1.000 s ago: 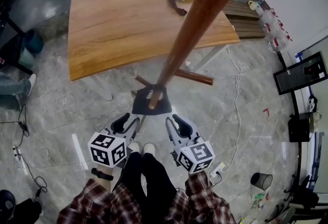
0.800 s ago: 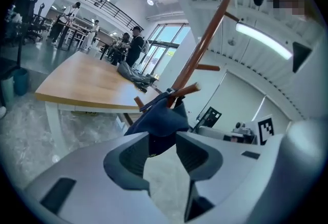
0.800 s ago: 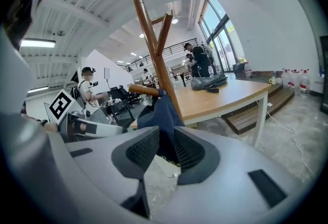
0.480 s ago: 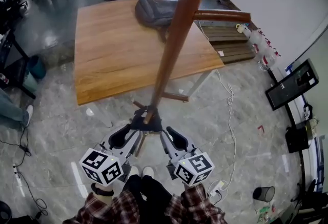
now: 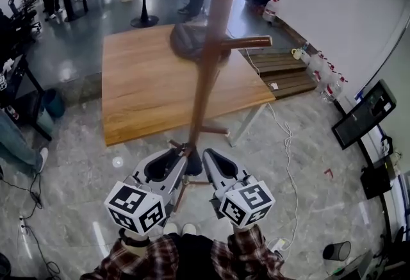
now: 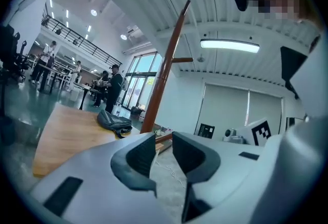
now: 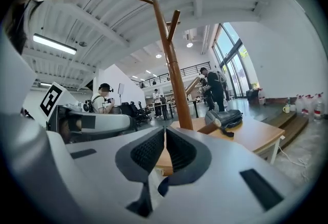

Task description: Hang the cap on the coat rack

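Nearest you, your right gripper (image 7: 165,135) has its jaws pressed all but together. A fold of dark cloth shows just beneath them, and I judge that to be the edge of the cap (image 5: 191,164), pinched thin. Your left gripper (image 6: 164,139) has its jaws apart, and they have just been closing. Its own view shows only floor through the gap, with nothing between the pads.

From your head view, the cap is the dark shape between the two gripper tips, just in front of the foot of the coat rack pole (image 5: 208,61) and low against it.

Expect the cap to be light and soft. The crown will likely sag and fold, while the brim should be stiffer and hold its shape. A thin pinch of cloth can slip, so take the brim or the band with the free gripper and keep the crown open.

Higher up the coat rack pole, a peg (image 5: 246,43) juts out to its right, well above the cap, and it looks like the nearest place to hang it.

Beyond the coat rack pole stands the table (image 5: 147,93), with a backpack (image 5: 186,38) lying on its far edge behind the pole.
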`<action>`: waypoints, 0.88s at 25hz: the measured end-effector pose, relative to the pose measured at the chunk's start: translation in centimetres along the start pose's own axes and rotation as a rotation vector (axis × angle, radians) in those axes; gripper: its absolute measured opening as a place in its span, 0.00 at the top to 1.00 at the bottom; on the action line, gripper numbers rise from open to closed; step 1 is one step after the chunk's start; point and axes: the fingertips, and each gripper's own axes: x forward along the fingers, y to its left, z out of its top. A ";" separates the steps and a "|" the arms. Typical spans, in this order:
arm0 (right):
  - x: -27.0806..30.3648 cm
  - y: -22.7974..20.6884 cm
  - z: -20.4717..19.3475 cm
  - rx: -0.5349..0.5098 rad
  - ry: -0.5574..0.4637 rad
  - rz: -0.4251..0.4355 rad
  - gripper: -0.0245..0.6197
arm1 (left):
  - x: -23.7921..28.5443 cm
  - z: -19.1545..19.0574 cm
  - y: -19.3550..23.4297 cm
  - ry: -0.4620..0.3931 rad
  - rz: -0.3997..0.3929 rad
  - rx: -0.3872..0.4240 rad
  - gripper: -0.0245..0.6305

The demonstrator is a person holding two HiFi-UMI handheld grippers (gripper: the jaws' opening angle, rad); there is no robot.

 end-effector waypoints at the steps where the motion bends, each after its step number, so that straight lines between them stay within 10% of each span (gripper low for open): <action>1: 0.0 0.4 0.6 -0.003 -0.010 0.013 0.93 | -0.2 0.6 0.0 -0.013 0.008 -0.009 0.80; 22: -1.8 1.9 6.0 -0.046 -0.091 0.104 0.95 | -1.2 5.4 -3.8 -0.107 -0.033 -0.022 0.95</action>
